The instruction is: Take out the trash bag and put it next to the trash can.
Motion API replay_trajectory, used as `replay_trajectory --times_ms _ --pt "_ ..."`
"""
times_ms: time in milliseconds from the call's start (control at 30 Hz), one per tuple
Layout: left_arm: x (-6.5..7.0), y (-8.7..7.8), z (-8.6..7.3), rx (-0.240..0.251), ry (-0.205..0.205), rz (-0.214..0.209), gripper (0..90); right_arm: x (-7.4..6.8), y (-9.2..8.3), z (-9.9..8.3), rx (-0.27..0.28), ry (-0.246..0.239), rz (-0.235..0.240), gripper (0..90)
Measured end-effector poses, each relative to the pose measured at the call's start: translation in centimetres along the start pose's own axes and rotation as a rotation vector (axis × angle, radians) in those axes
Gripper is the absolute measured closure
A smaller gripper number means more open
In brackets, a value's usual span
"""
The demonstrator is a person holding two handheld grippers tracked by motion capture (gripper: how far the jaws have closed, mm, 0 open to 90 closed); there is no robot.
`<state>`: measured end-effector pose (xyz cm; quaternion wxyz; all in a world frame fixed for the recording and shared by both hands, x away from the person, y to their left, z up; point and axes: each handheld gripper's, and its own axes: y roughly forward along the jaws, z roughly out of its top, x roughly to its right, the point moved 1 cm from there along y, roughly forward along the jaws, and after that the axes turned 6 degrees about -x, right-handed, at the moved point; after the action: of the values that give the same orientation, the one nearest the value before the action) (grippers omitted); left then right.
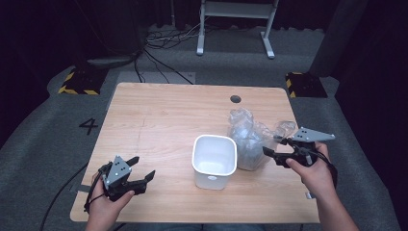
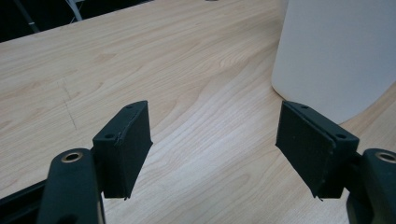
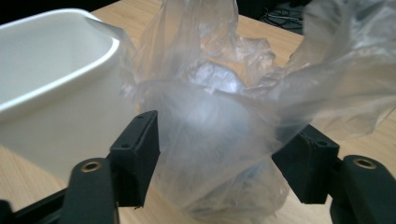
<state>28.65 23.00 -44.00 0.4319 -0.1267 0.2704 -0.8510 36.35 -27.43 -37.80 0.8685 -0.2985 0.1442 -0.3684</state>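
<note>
One white bin [image 1: 214,161] mid-table, one clear plastic bag [image 1: 250,139] touching its right side. Right gripper [image 1: 277,147] open round bag (pads not pressing); left gripper [image 1: 143,167] open, empty, near front edge of table [image 1: 159,115].

One white bin [image 1: 214,161], one clear plastic bag [image 1: 250,139], two claws.

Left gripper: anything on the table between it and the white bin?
Nothing. In the high view, bare wood separates the left gripper from the white bin. The left gripper view shows open fingers over bare table, bin ahead at right.
</note>
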Motion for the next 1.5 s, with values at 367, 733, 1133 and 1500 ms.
replay_trajectory --times_ms 367,733,1133,1500 --pt "-0.4 -0.3 -0.3 -0.006 -0.018 0.008 26.2 0.7 -2.1 -3.7 -0.017 0.024 -0.042 26.4" --pt "-1.8 -0.7 -1.7 -0.062 -0.035 0.03 23.0 2.6 -2.5 -7.9 -0.048 0.032 -0.077 23.8" --pt "-4.2 -0.1 -4.1 -0.146 -0.08 0.052 20.7 3.4 -1.0 -11.6 -0.107 0.05 -0.095 21.8" --pt "-6.0 1.6 -6.7 -0.23 -0.113 0.059 22.2 3.7 1.1 -14.6 -0.141 0.084 -0.111 19.8"
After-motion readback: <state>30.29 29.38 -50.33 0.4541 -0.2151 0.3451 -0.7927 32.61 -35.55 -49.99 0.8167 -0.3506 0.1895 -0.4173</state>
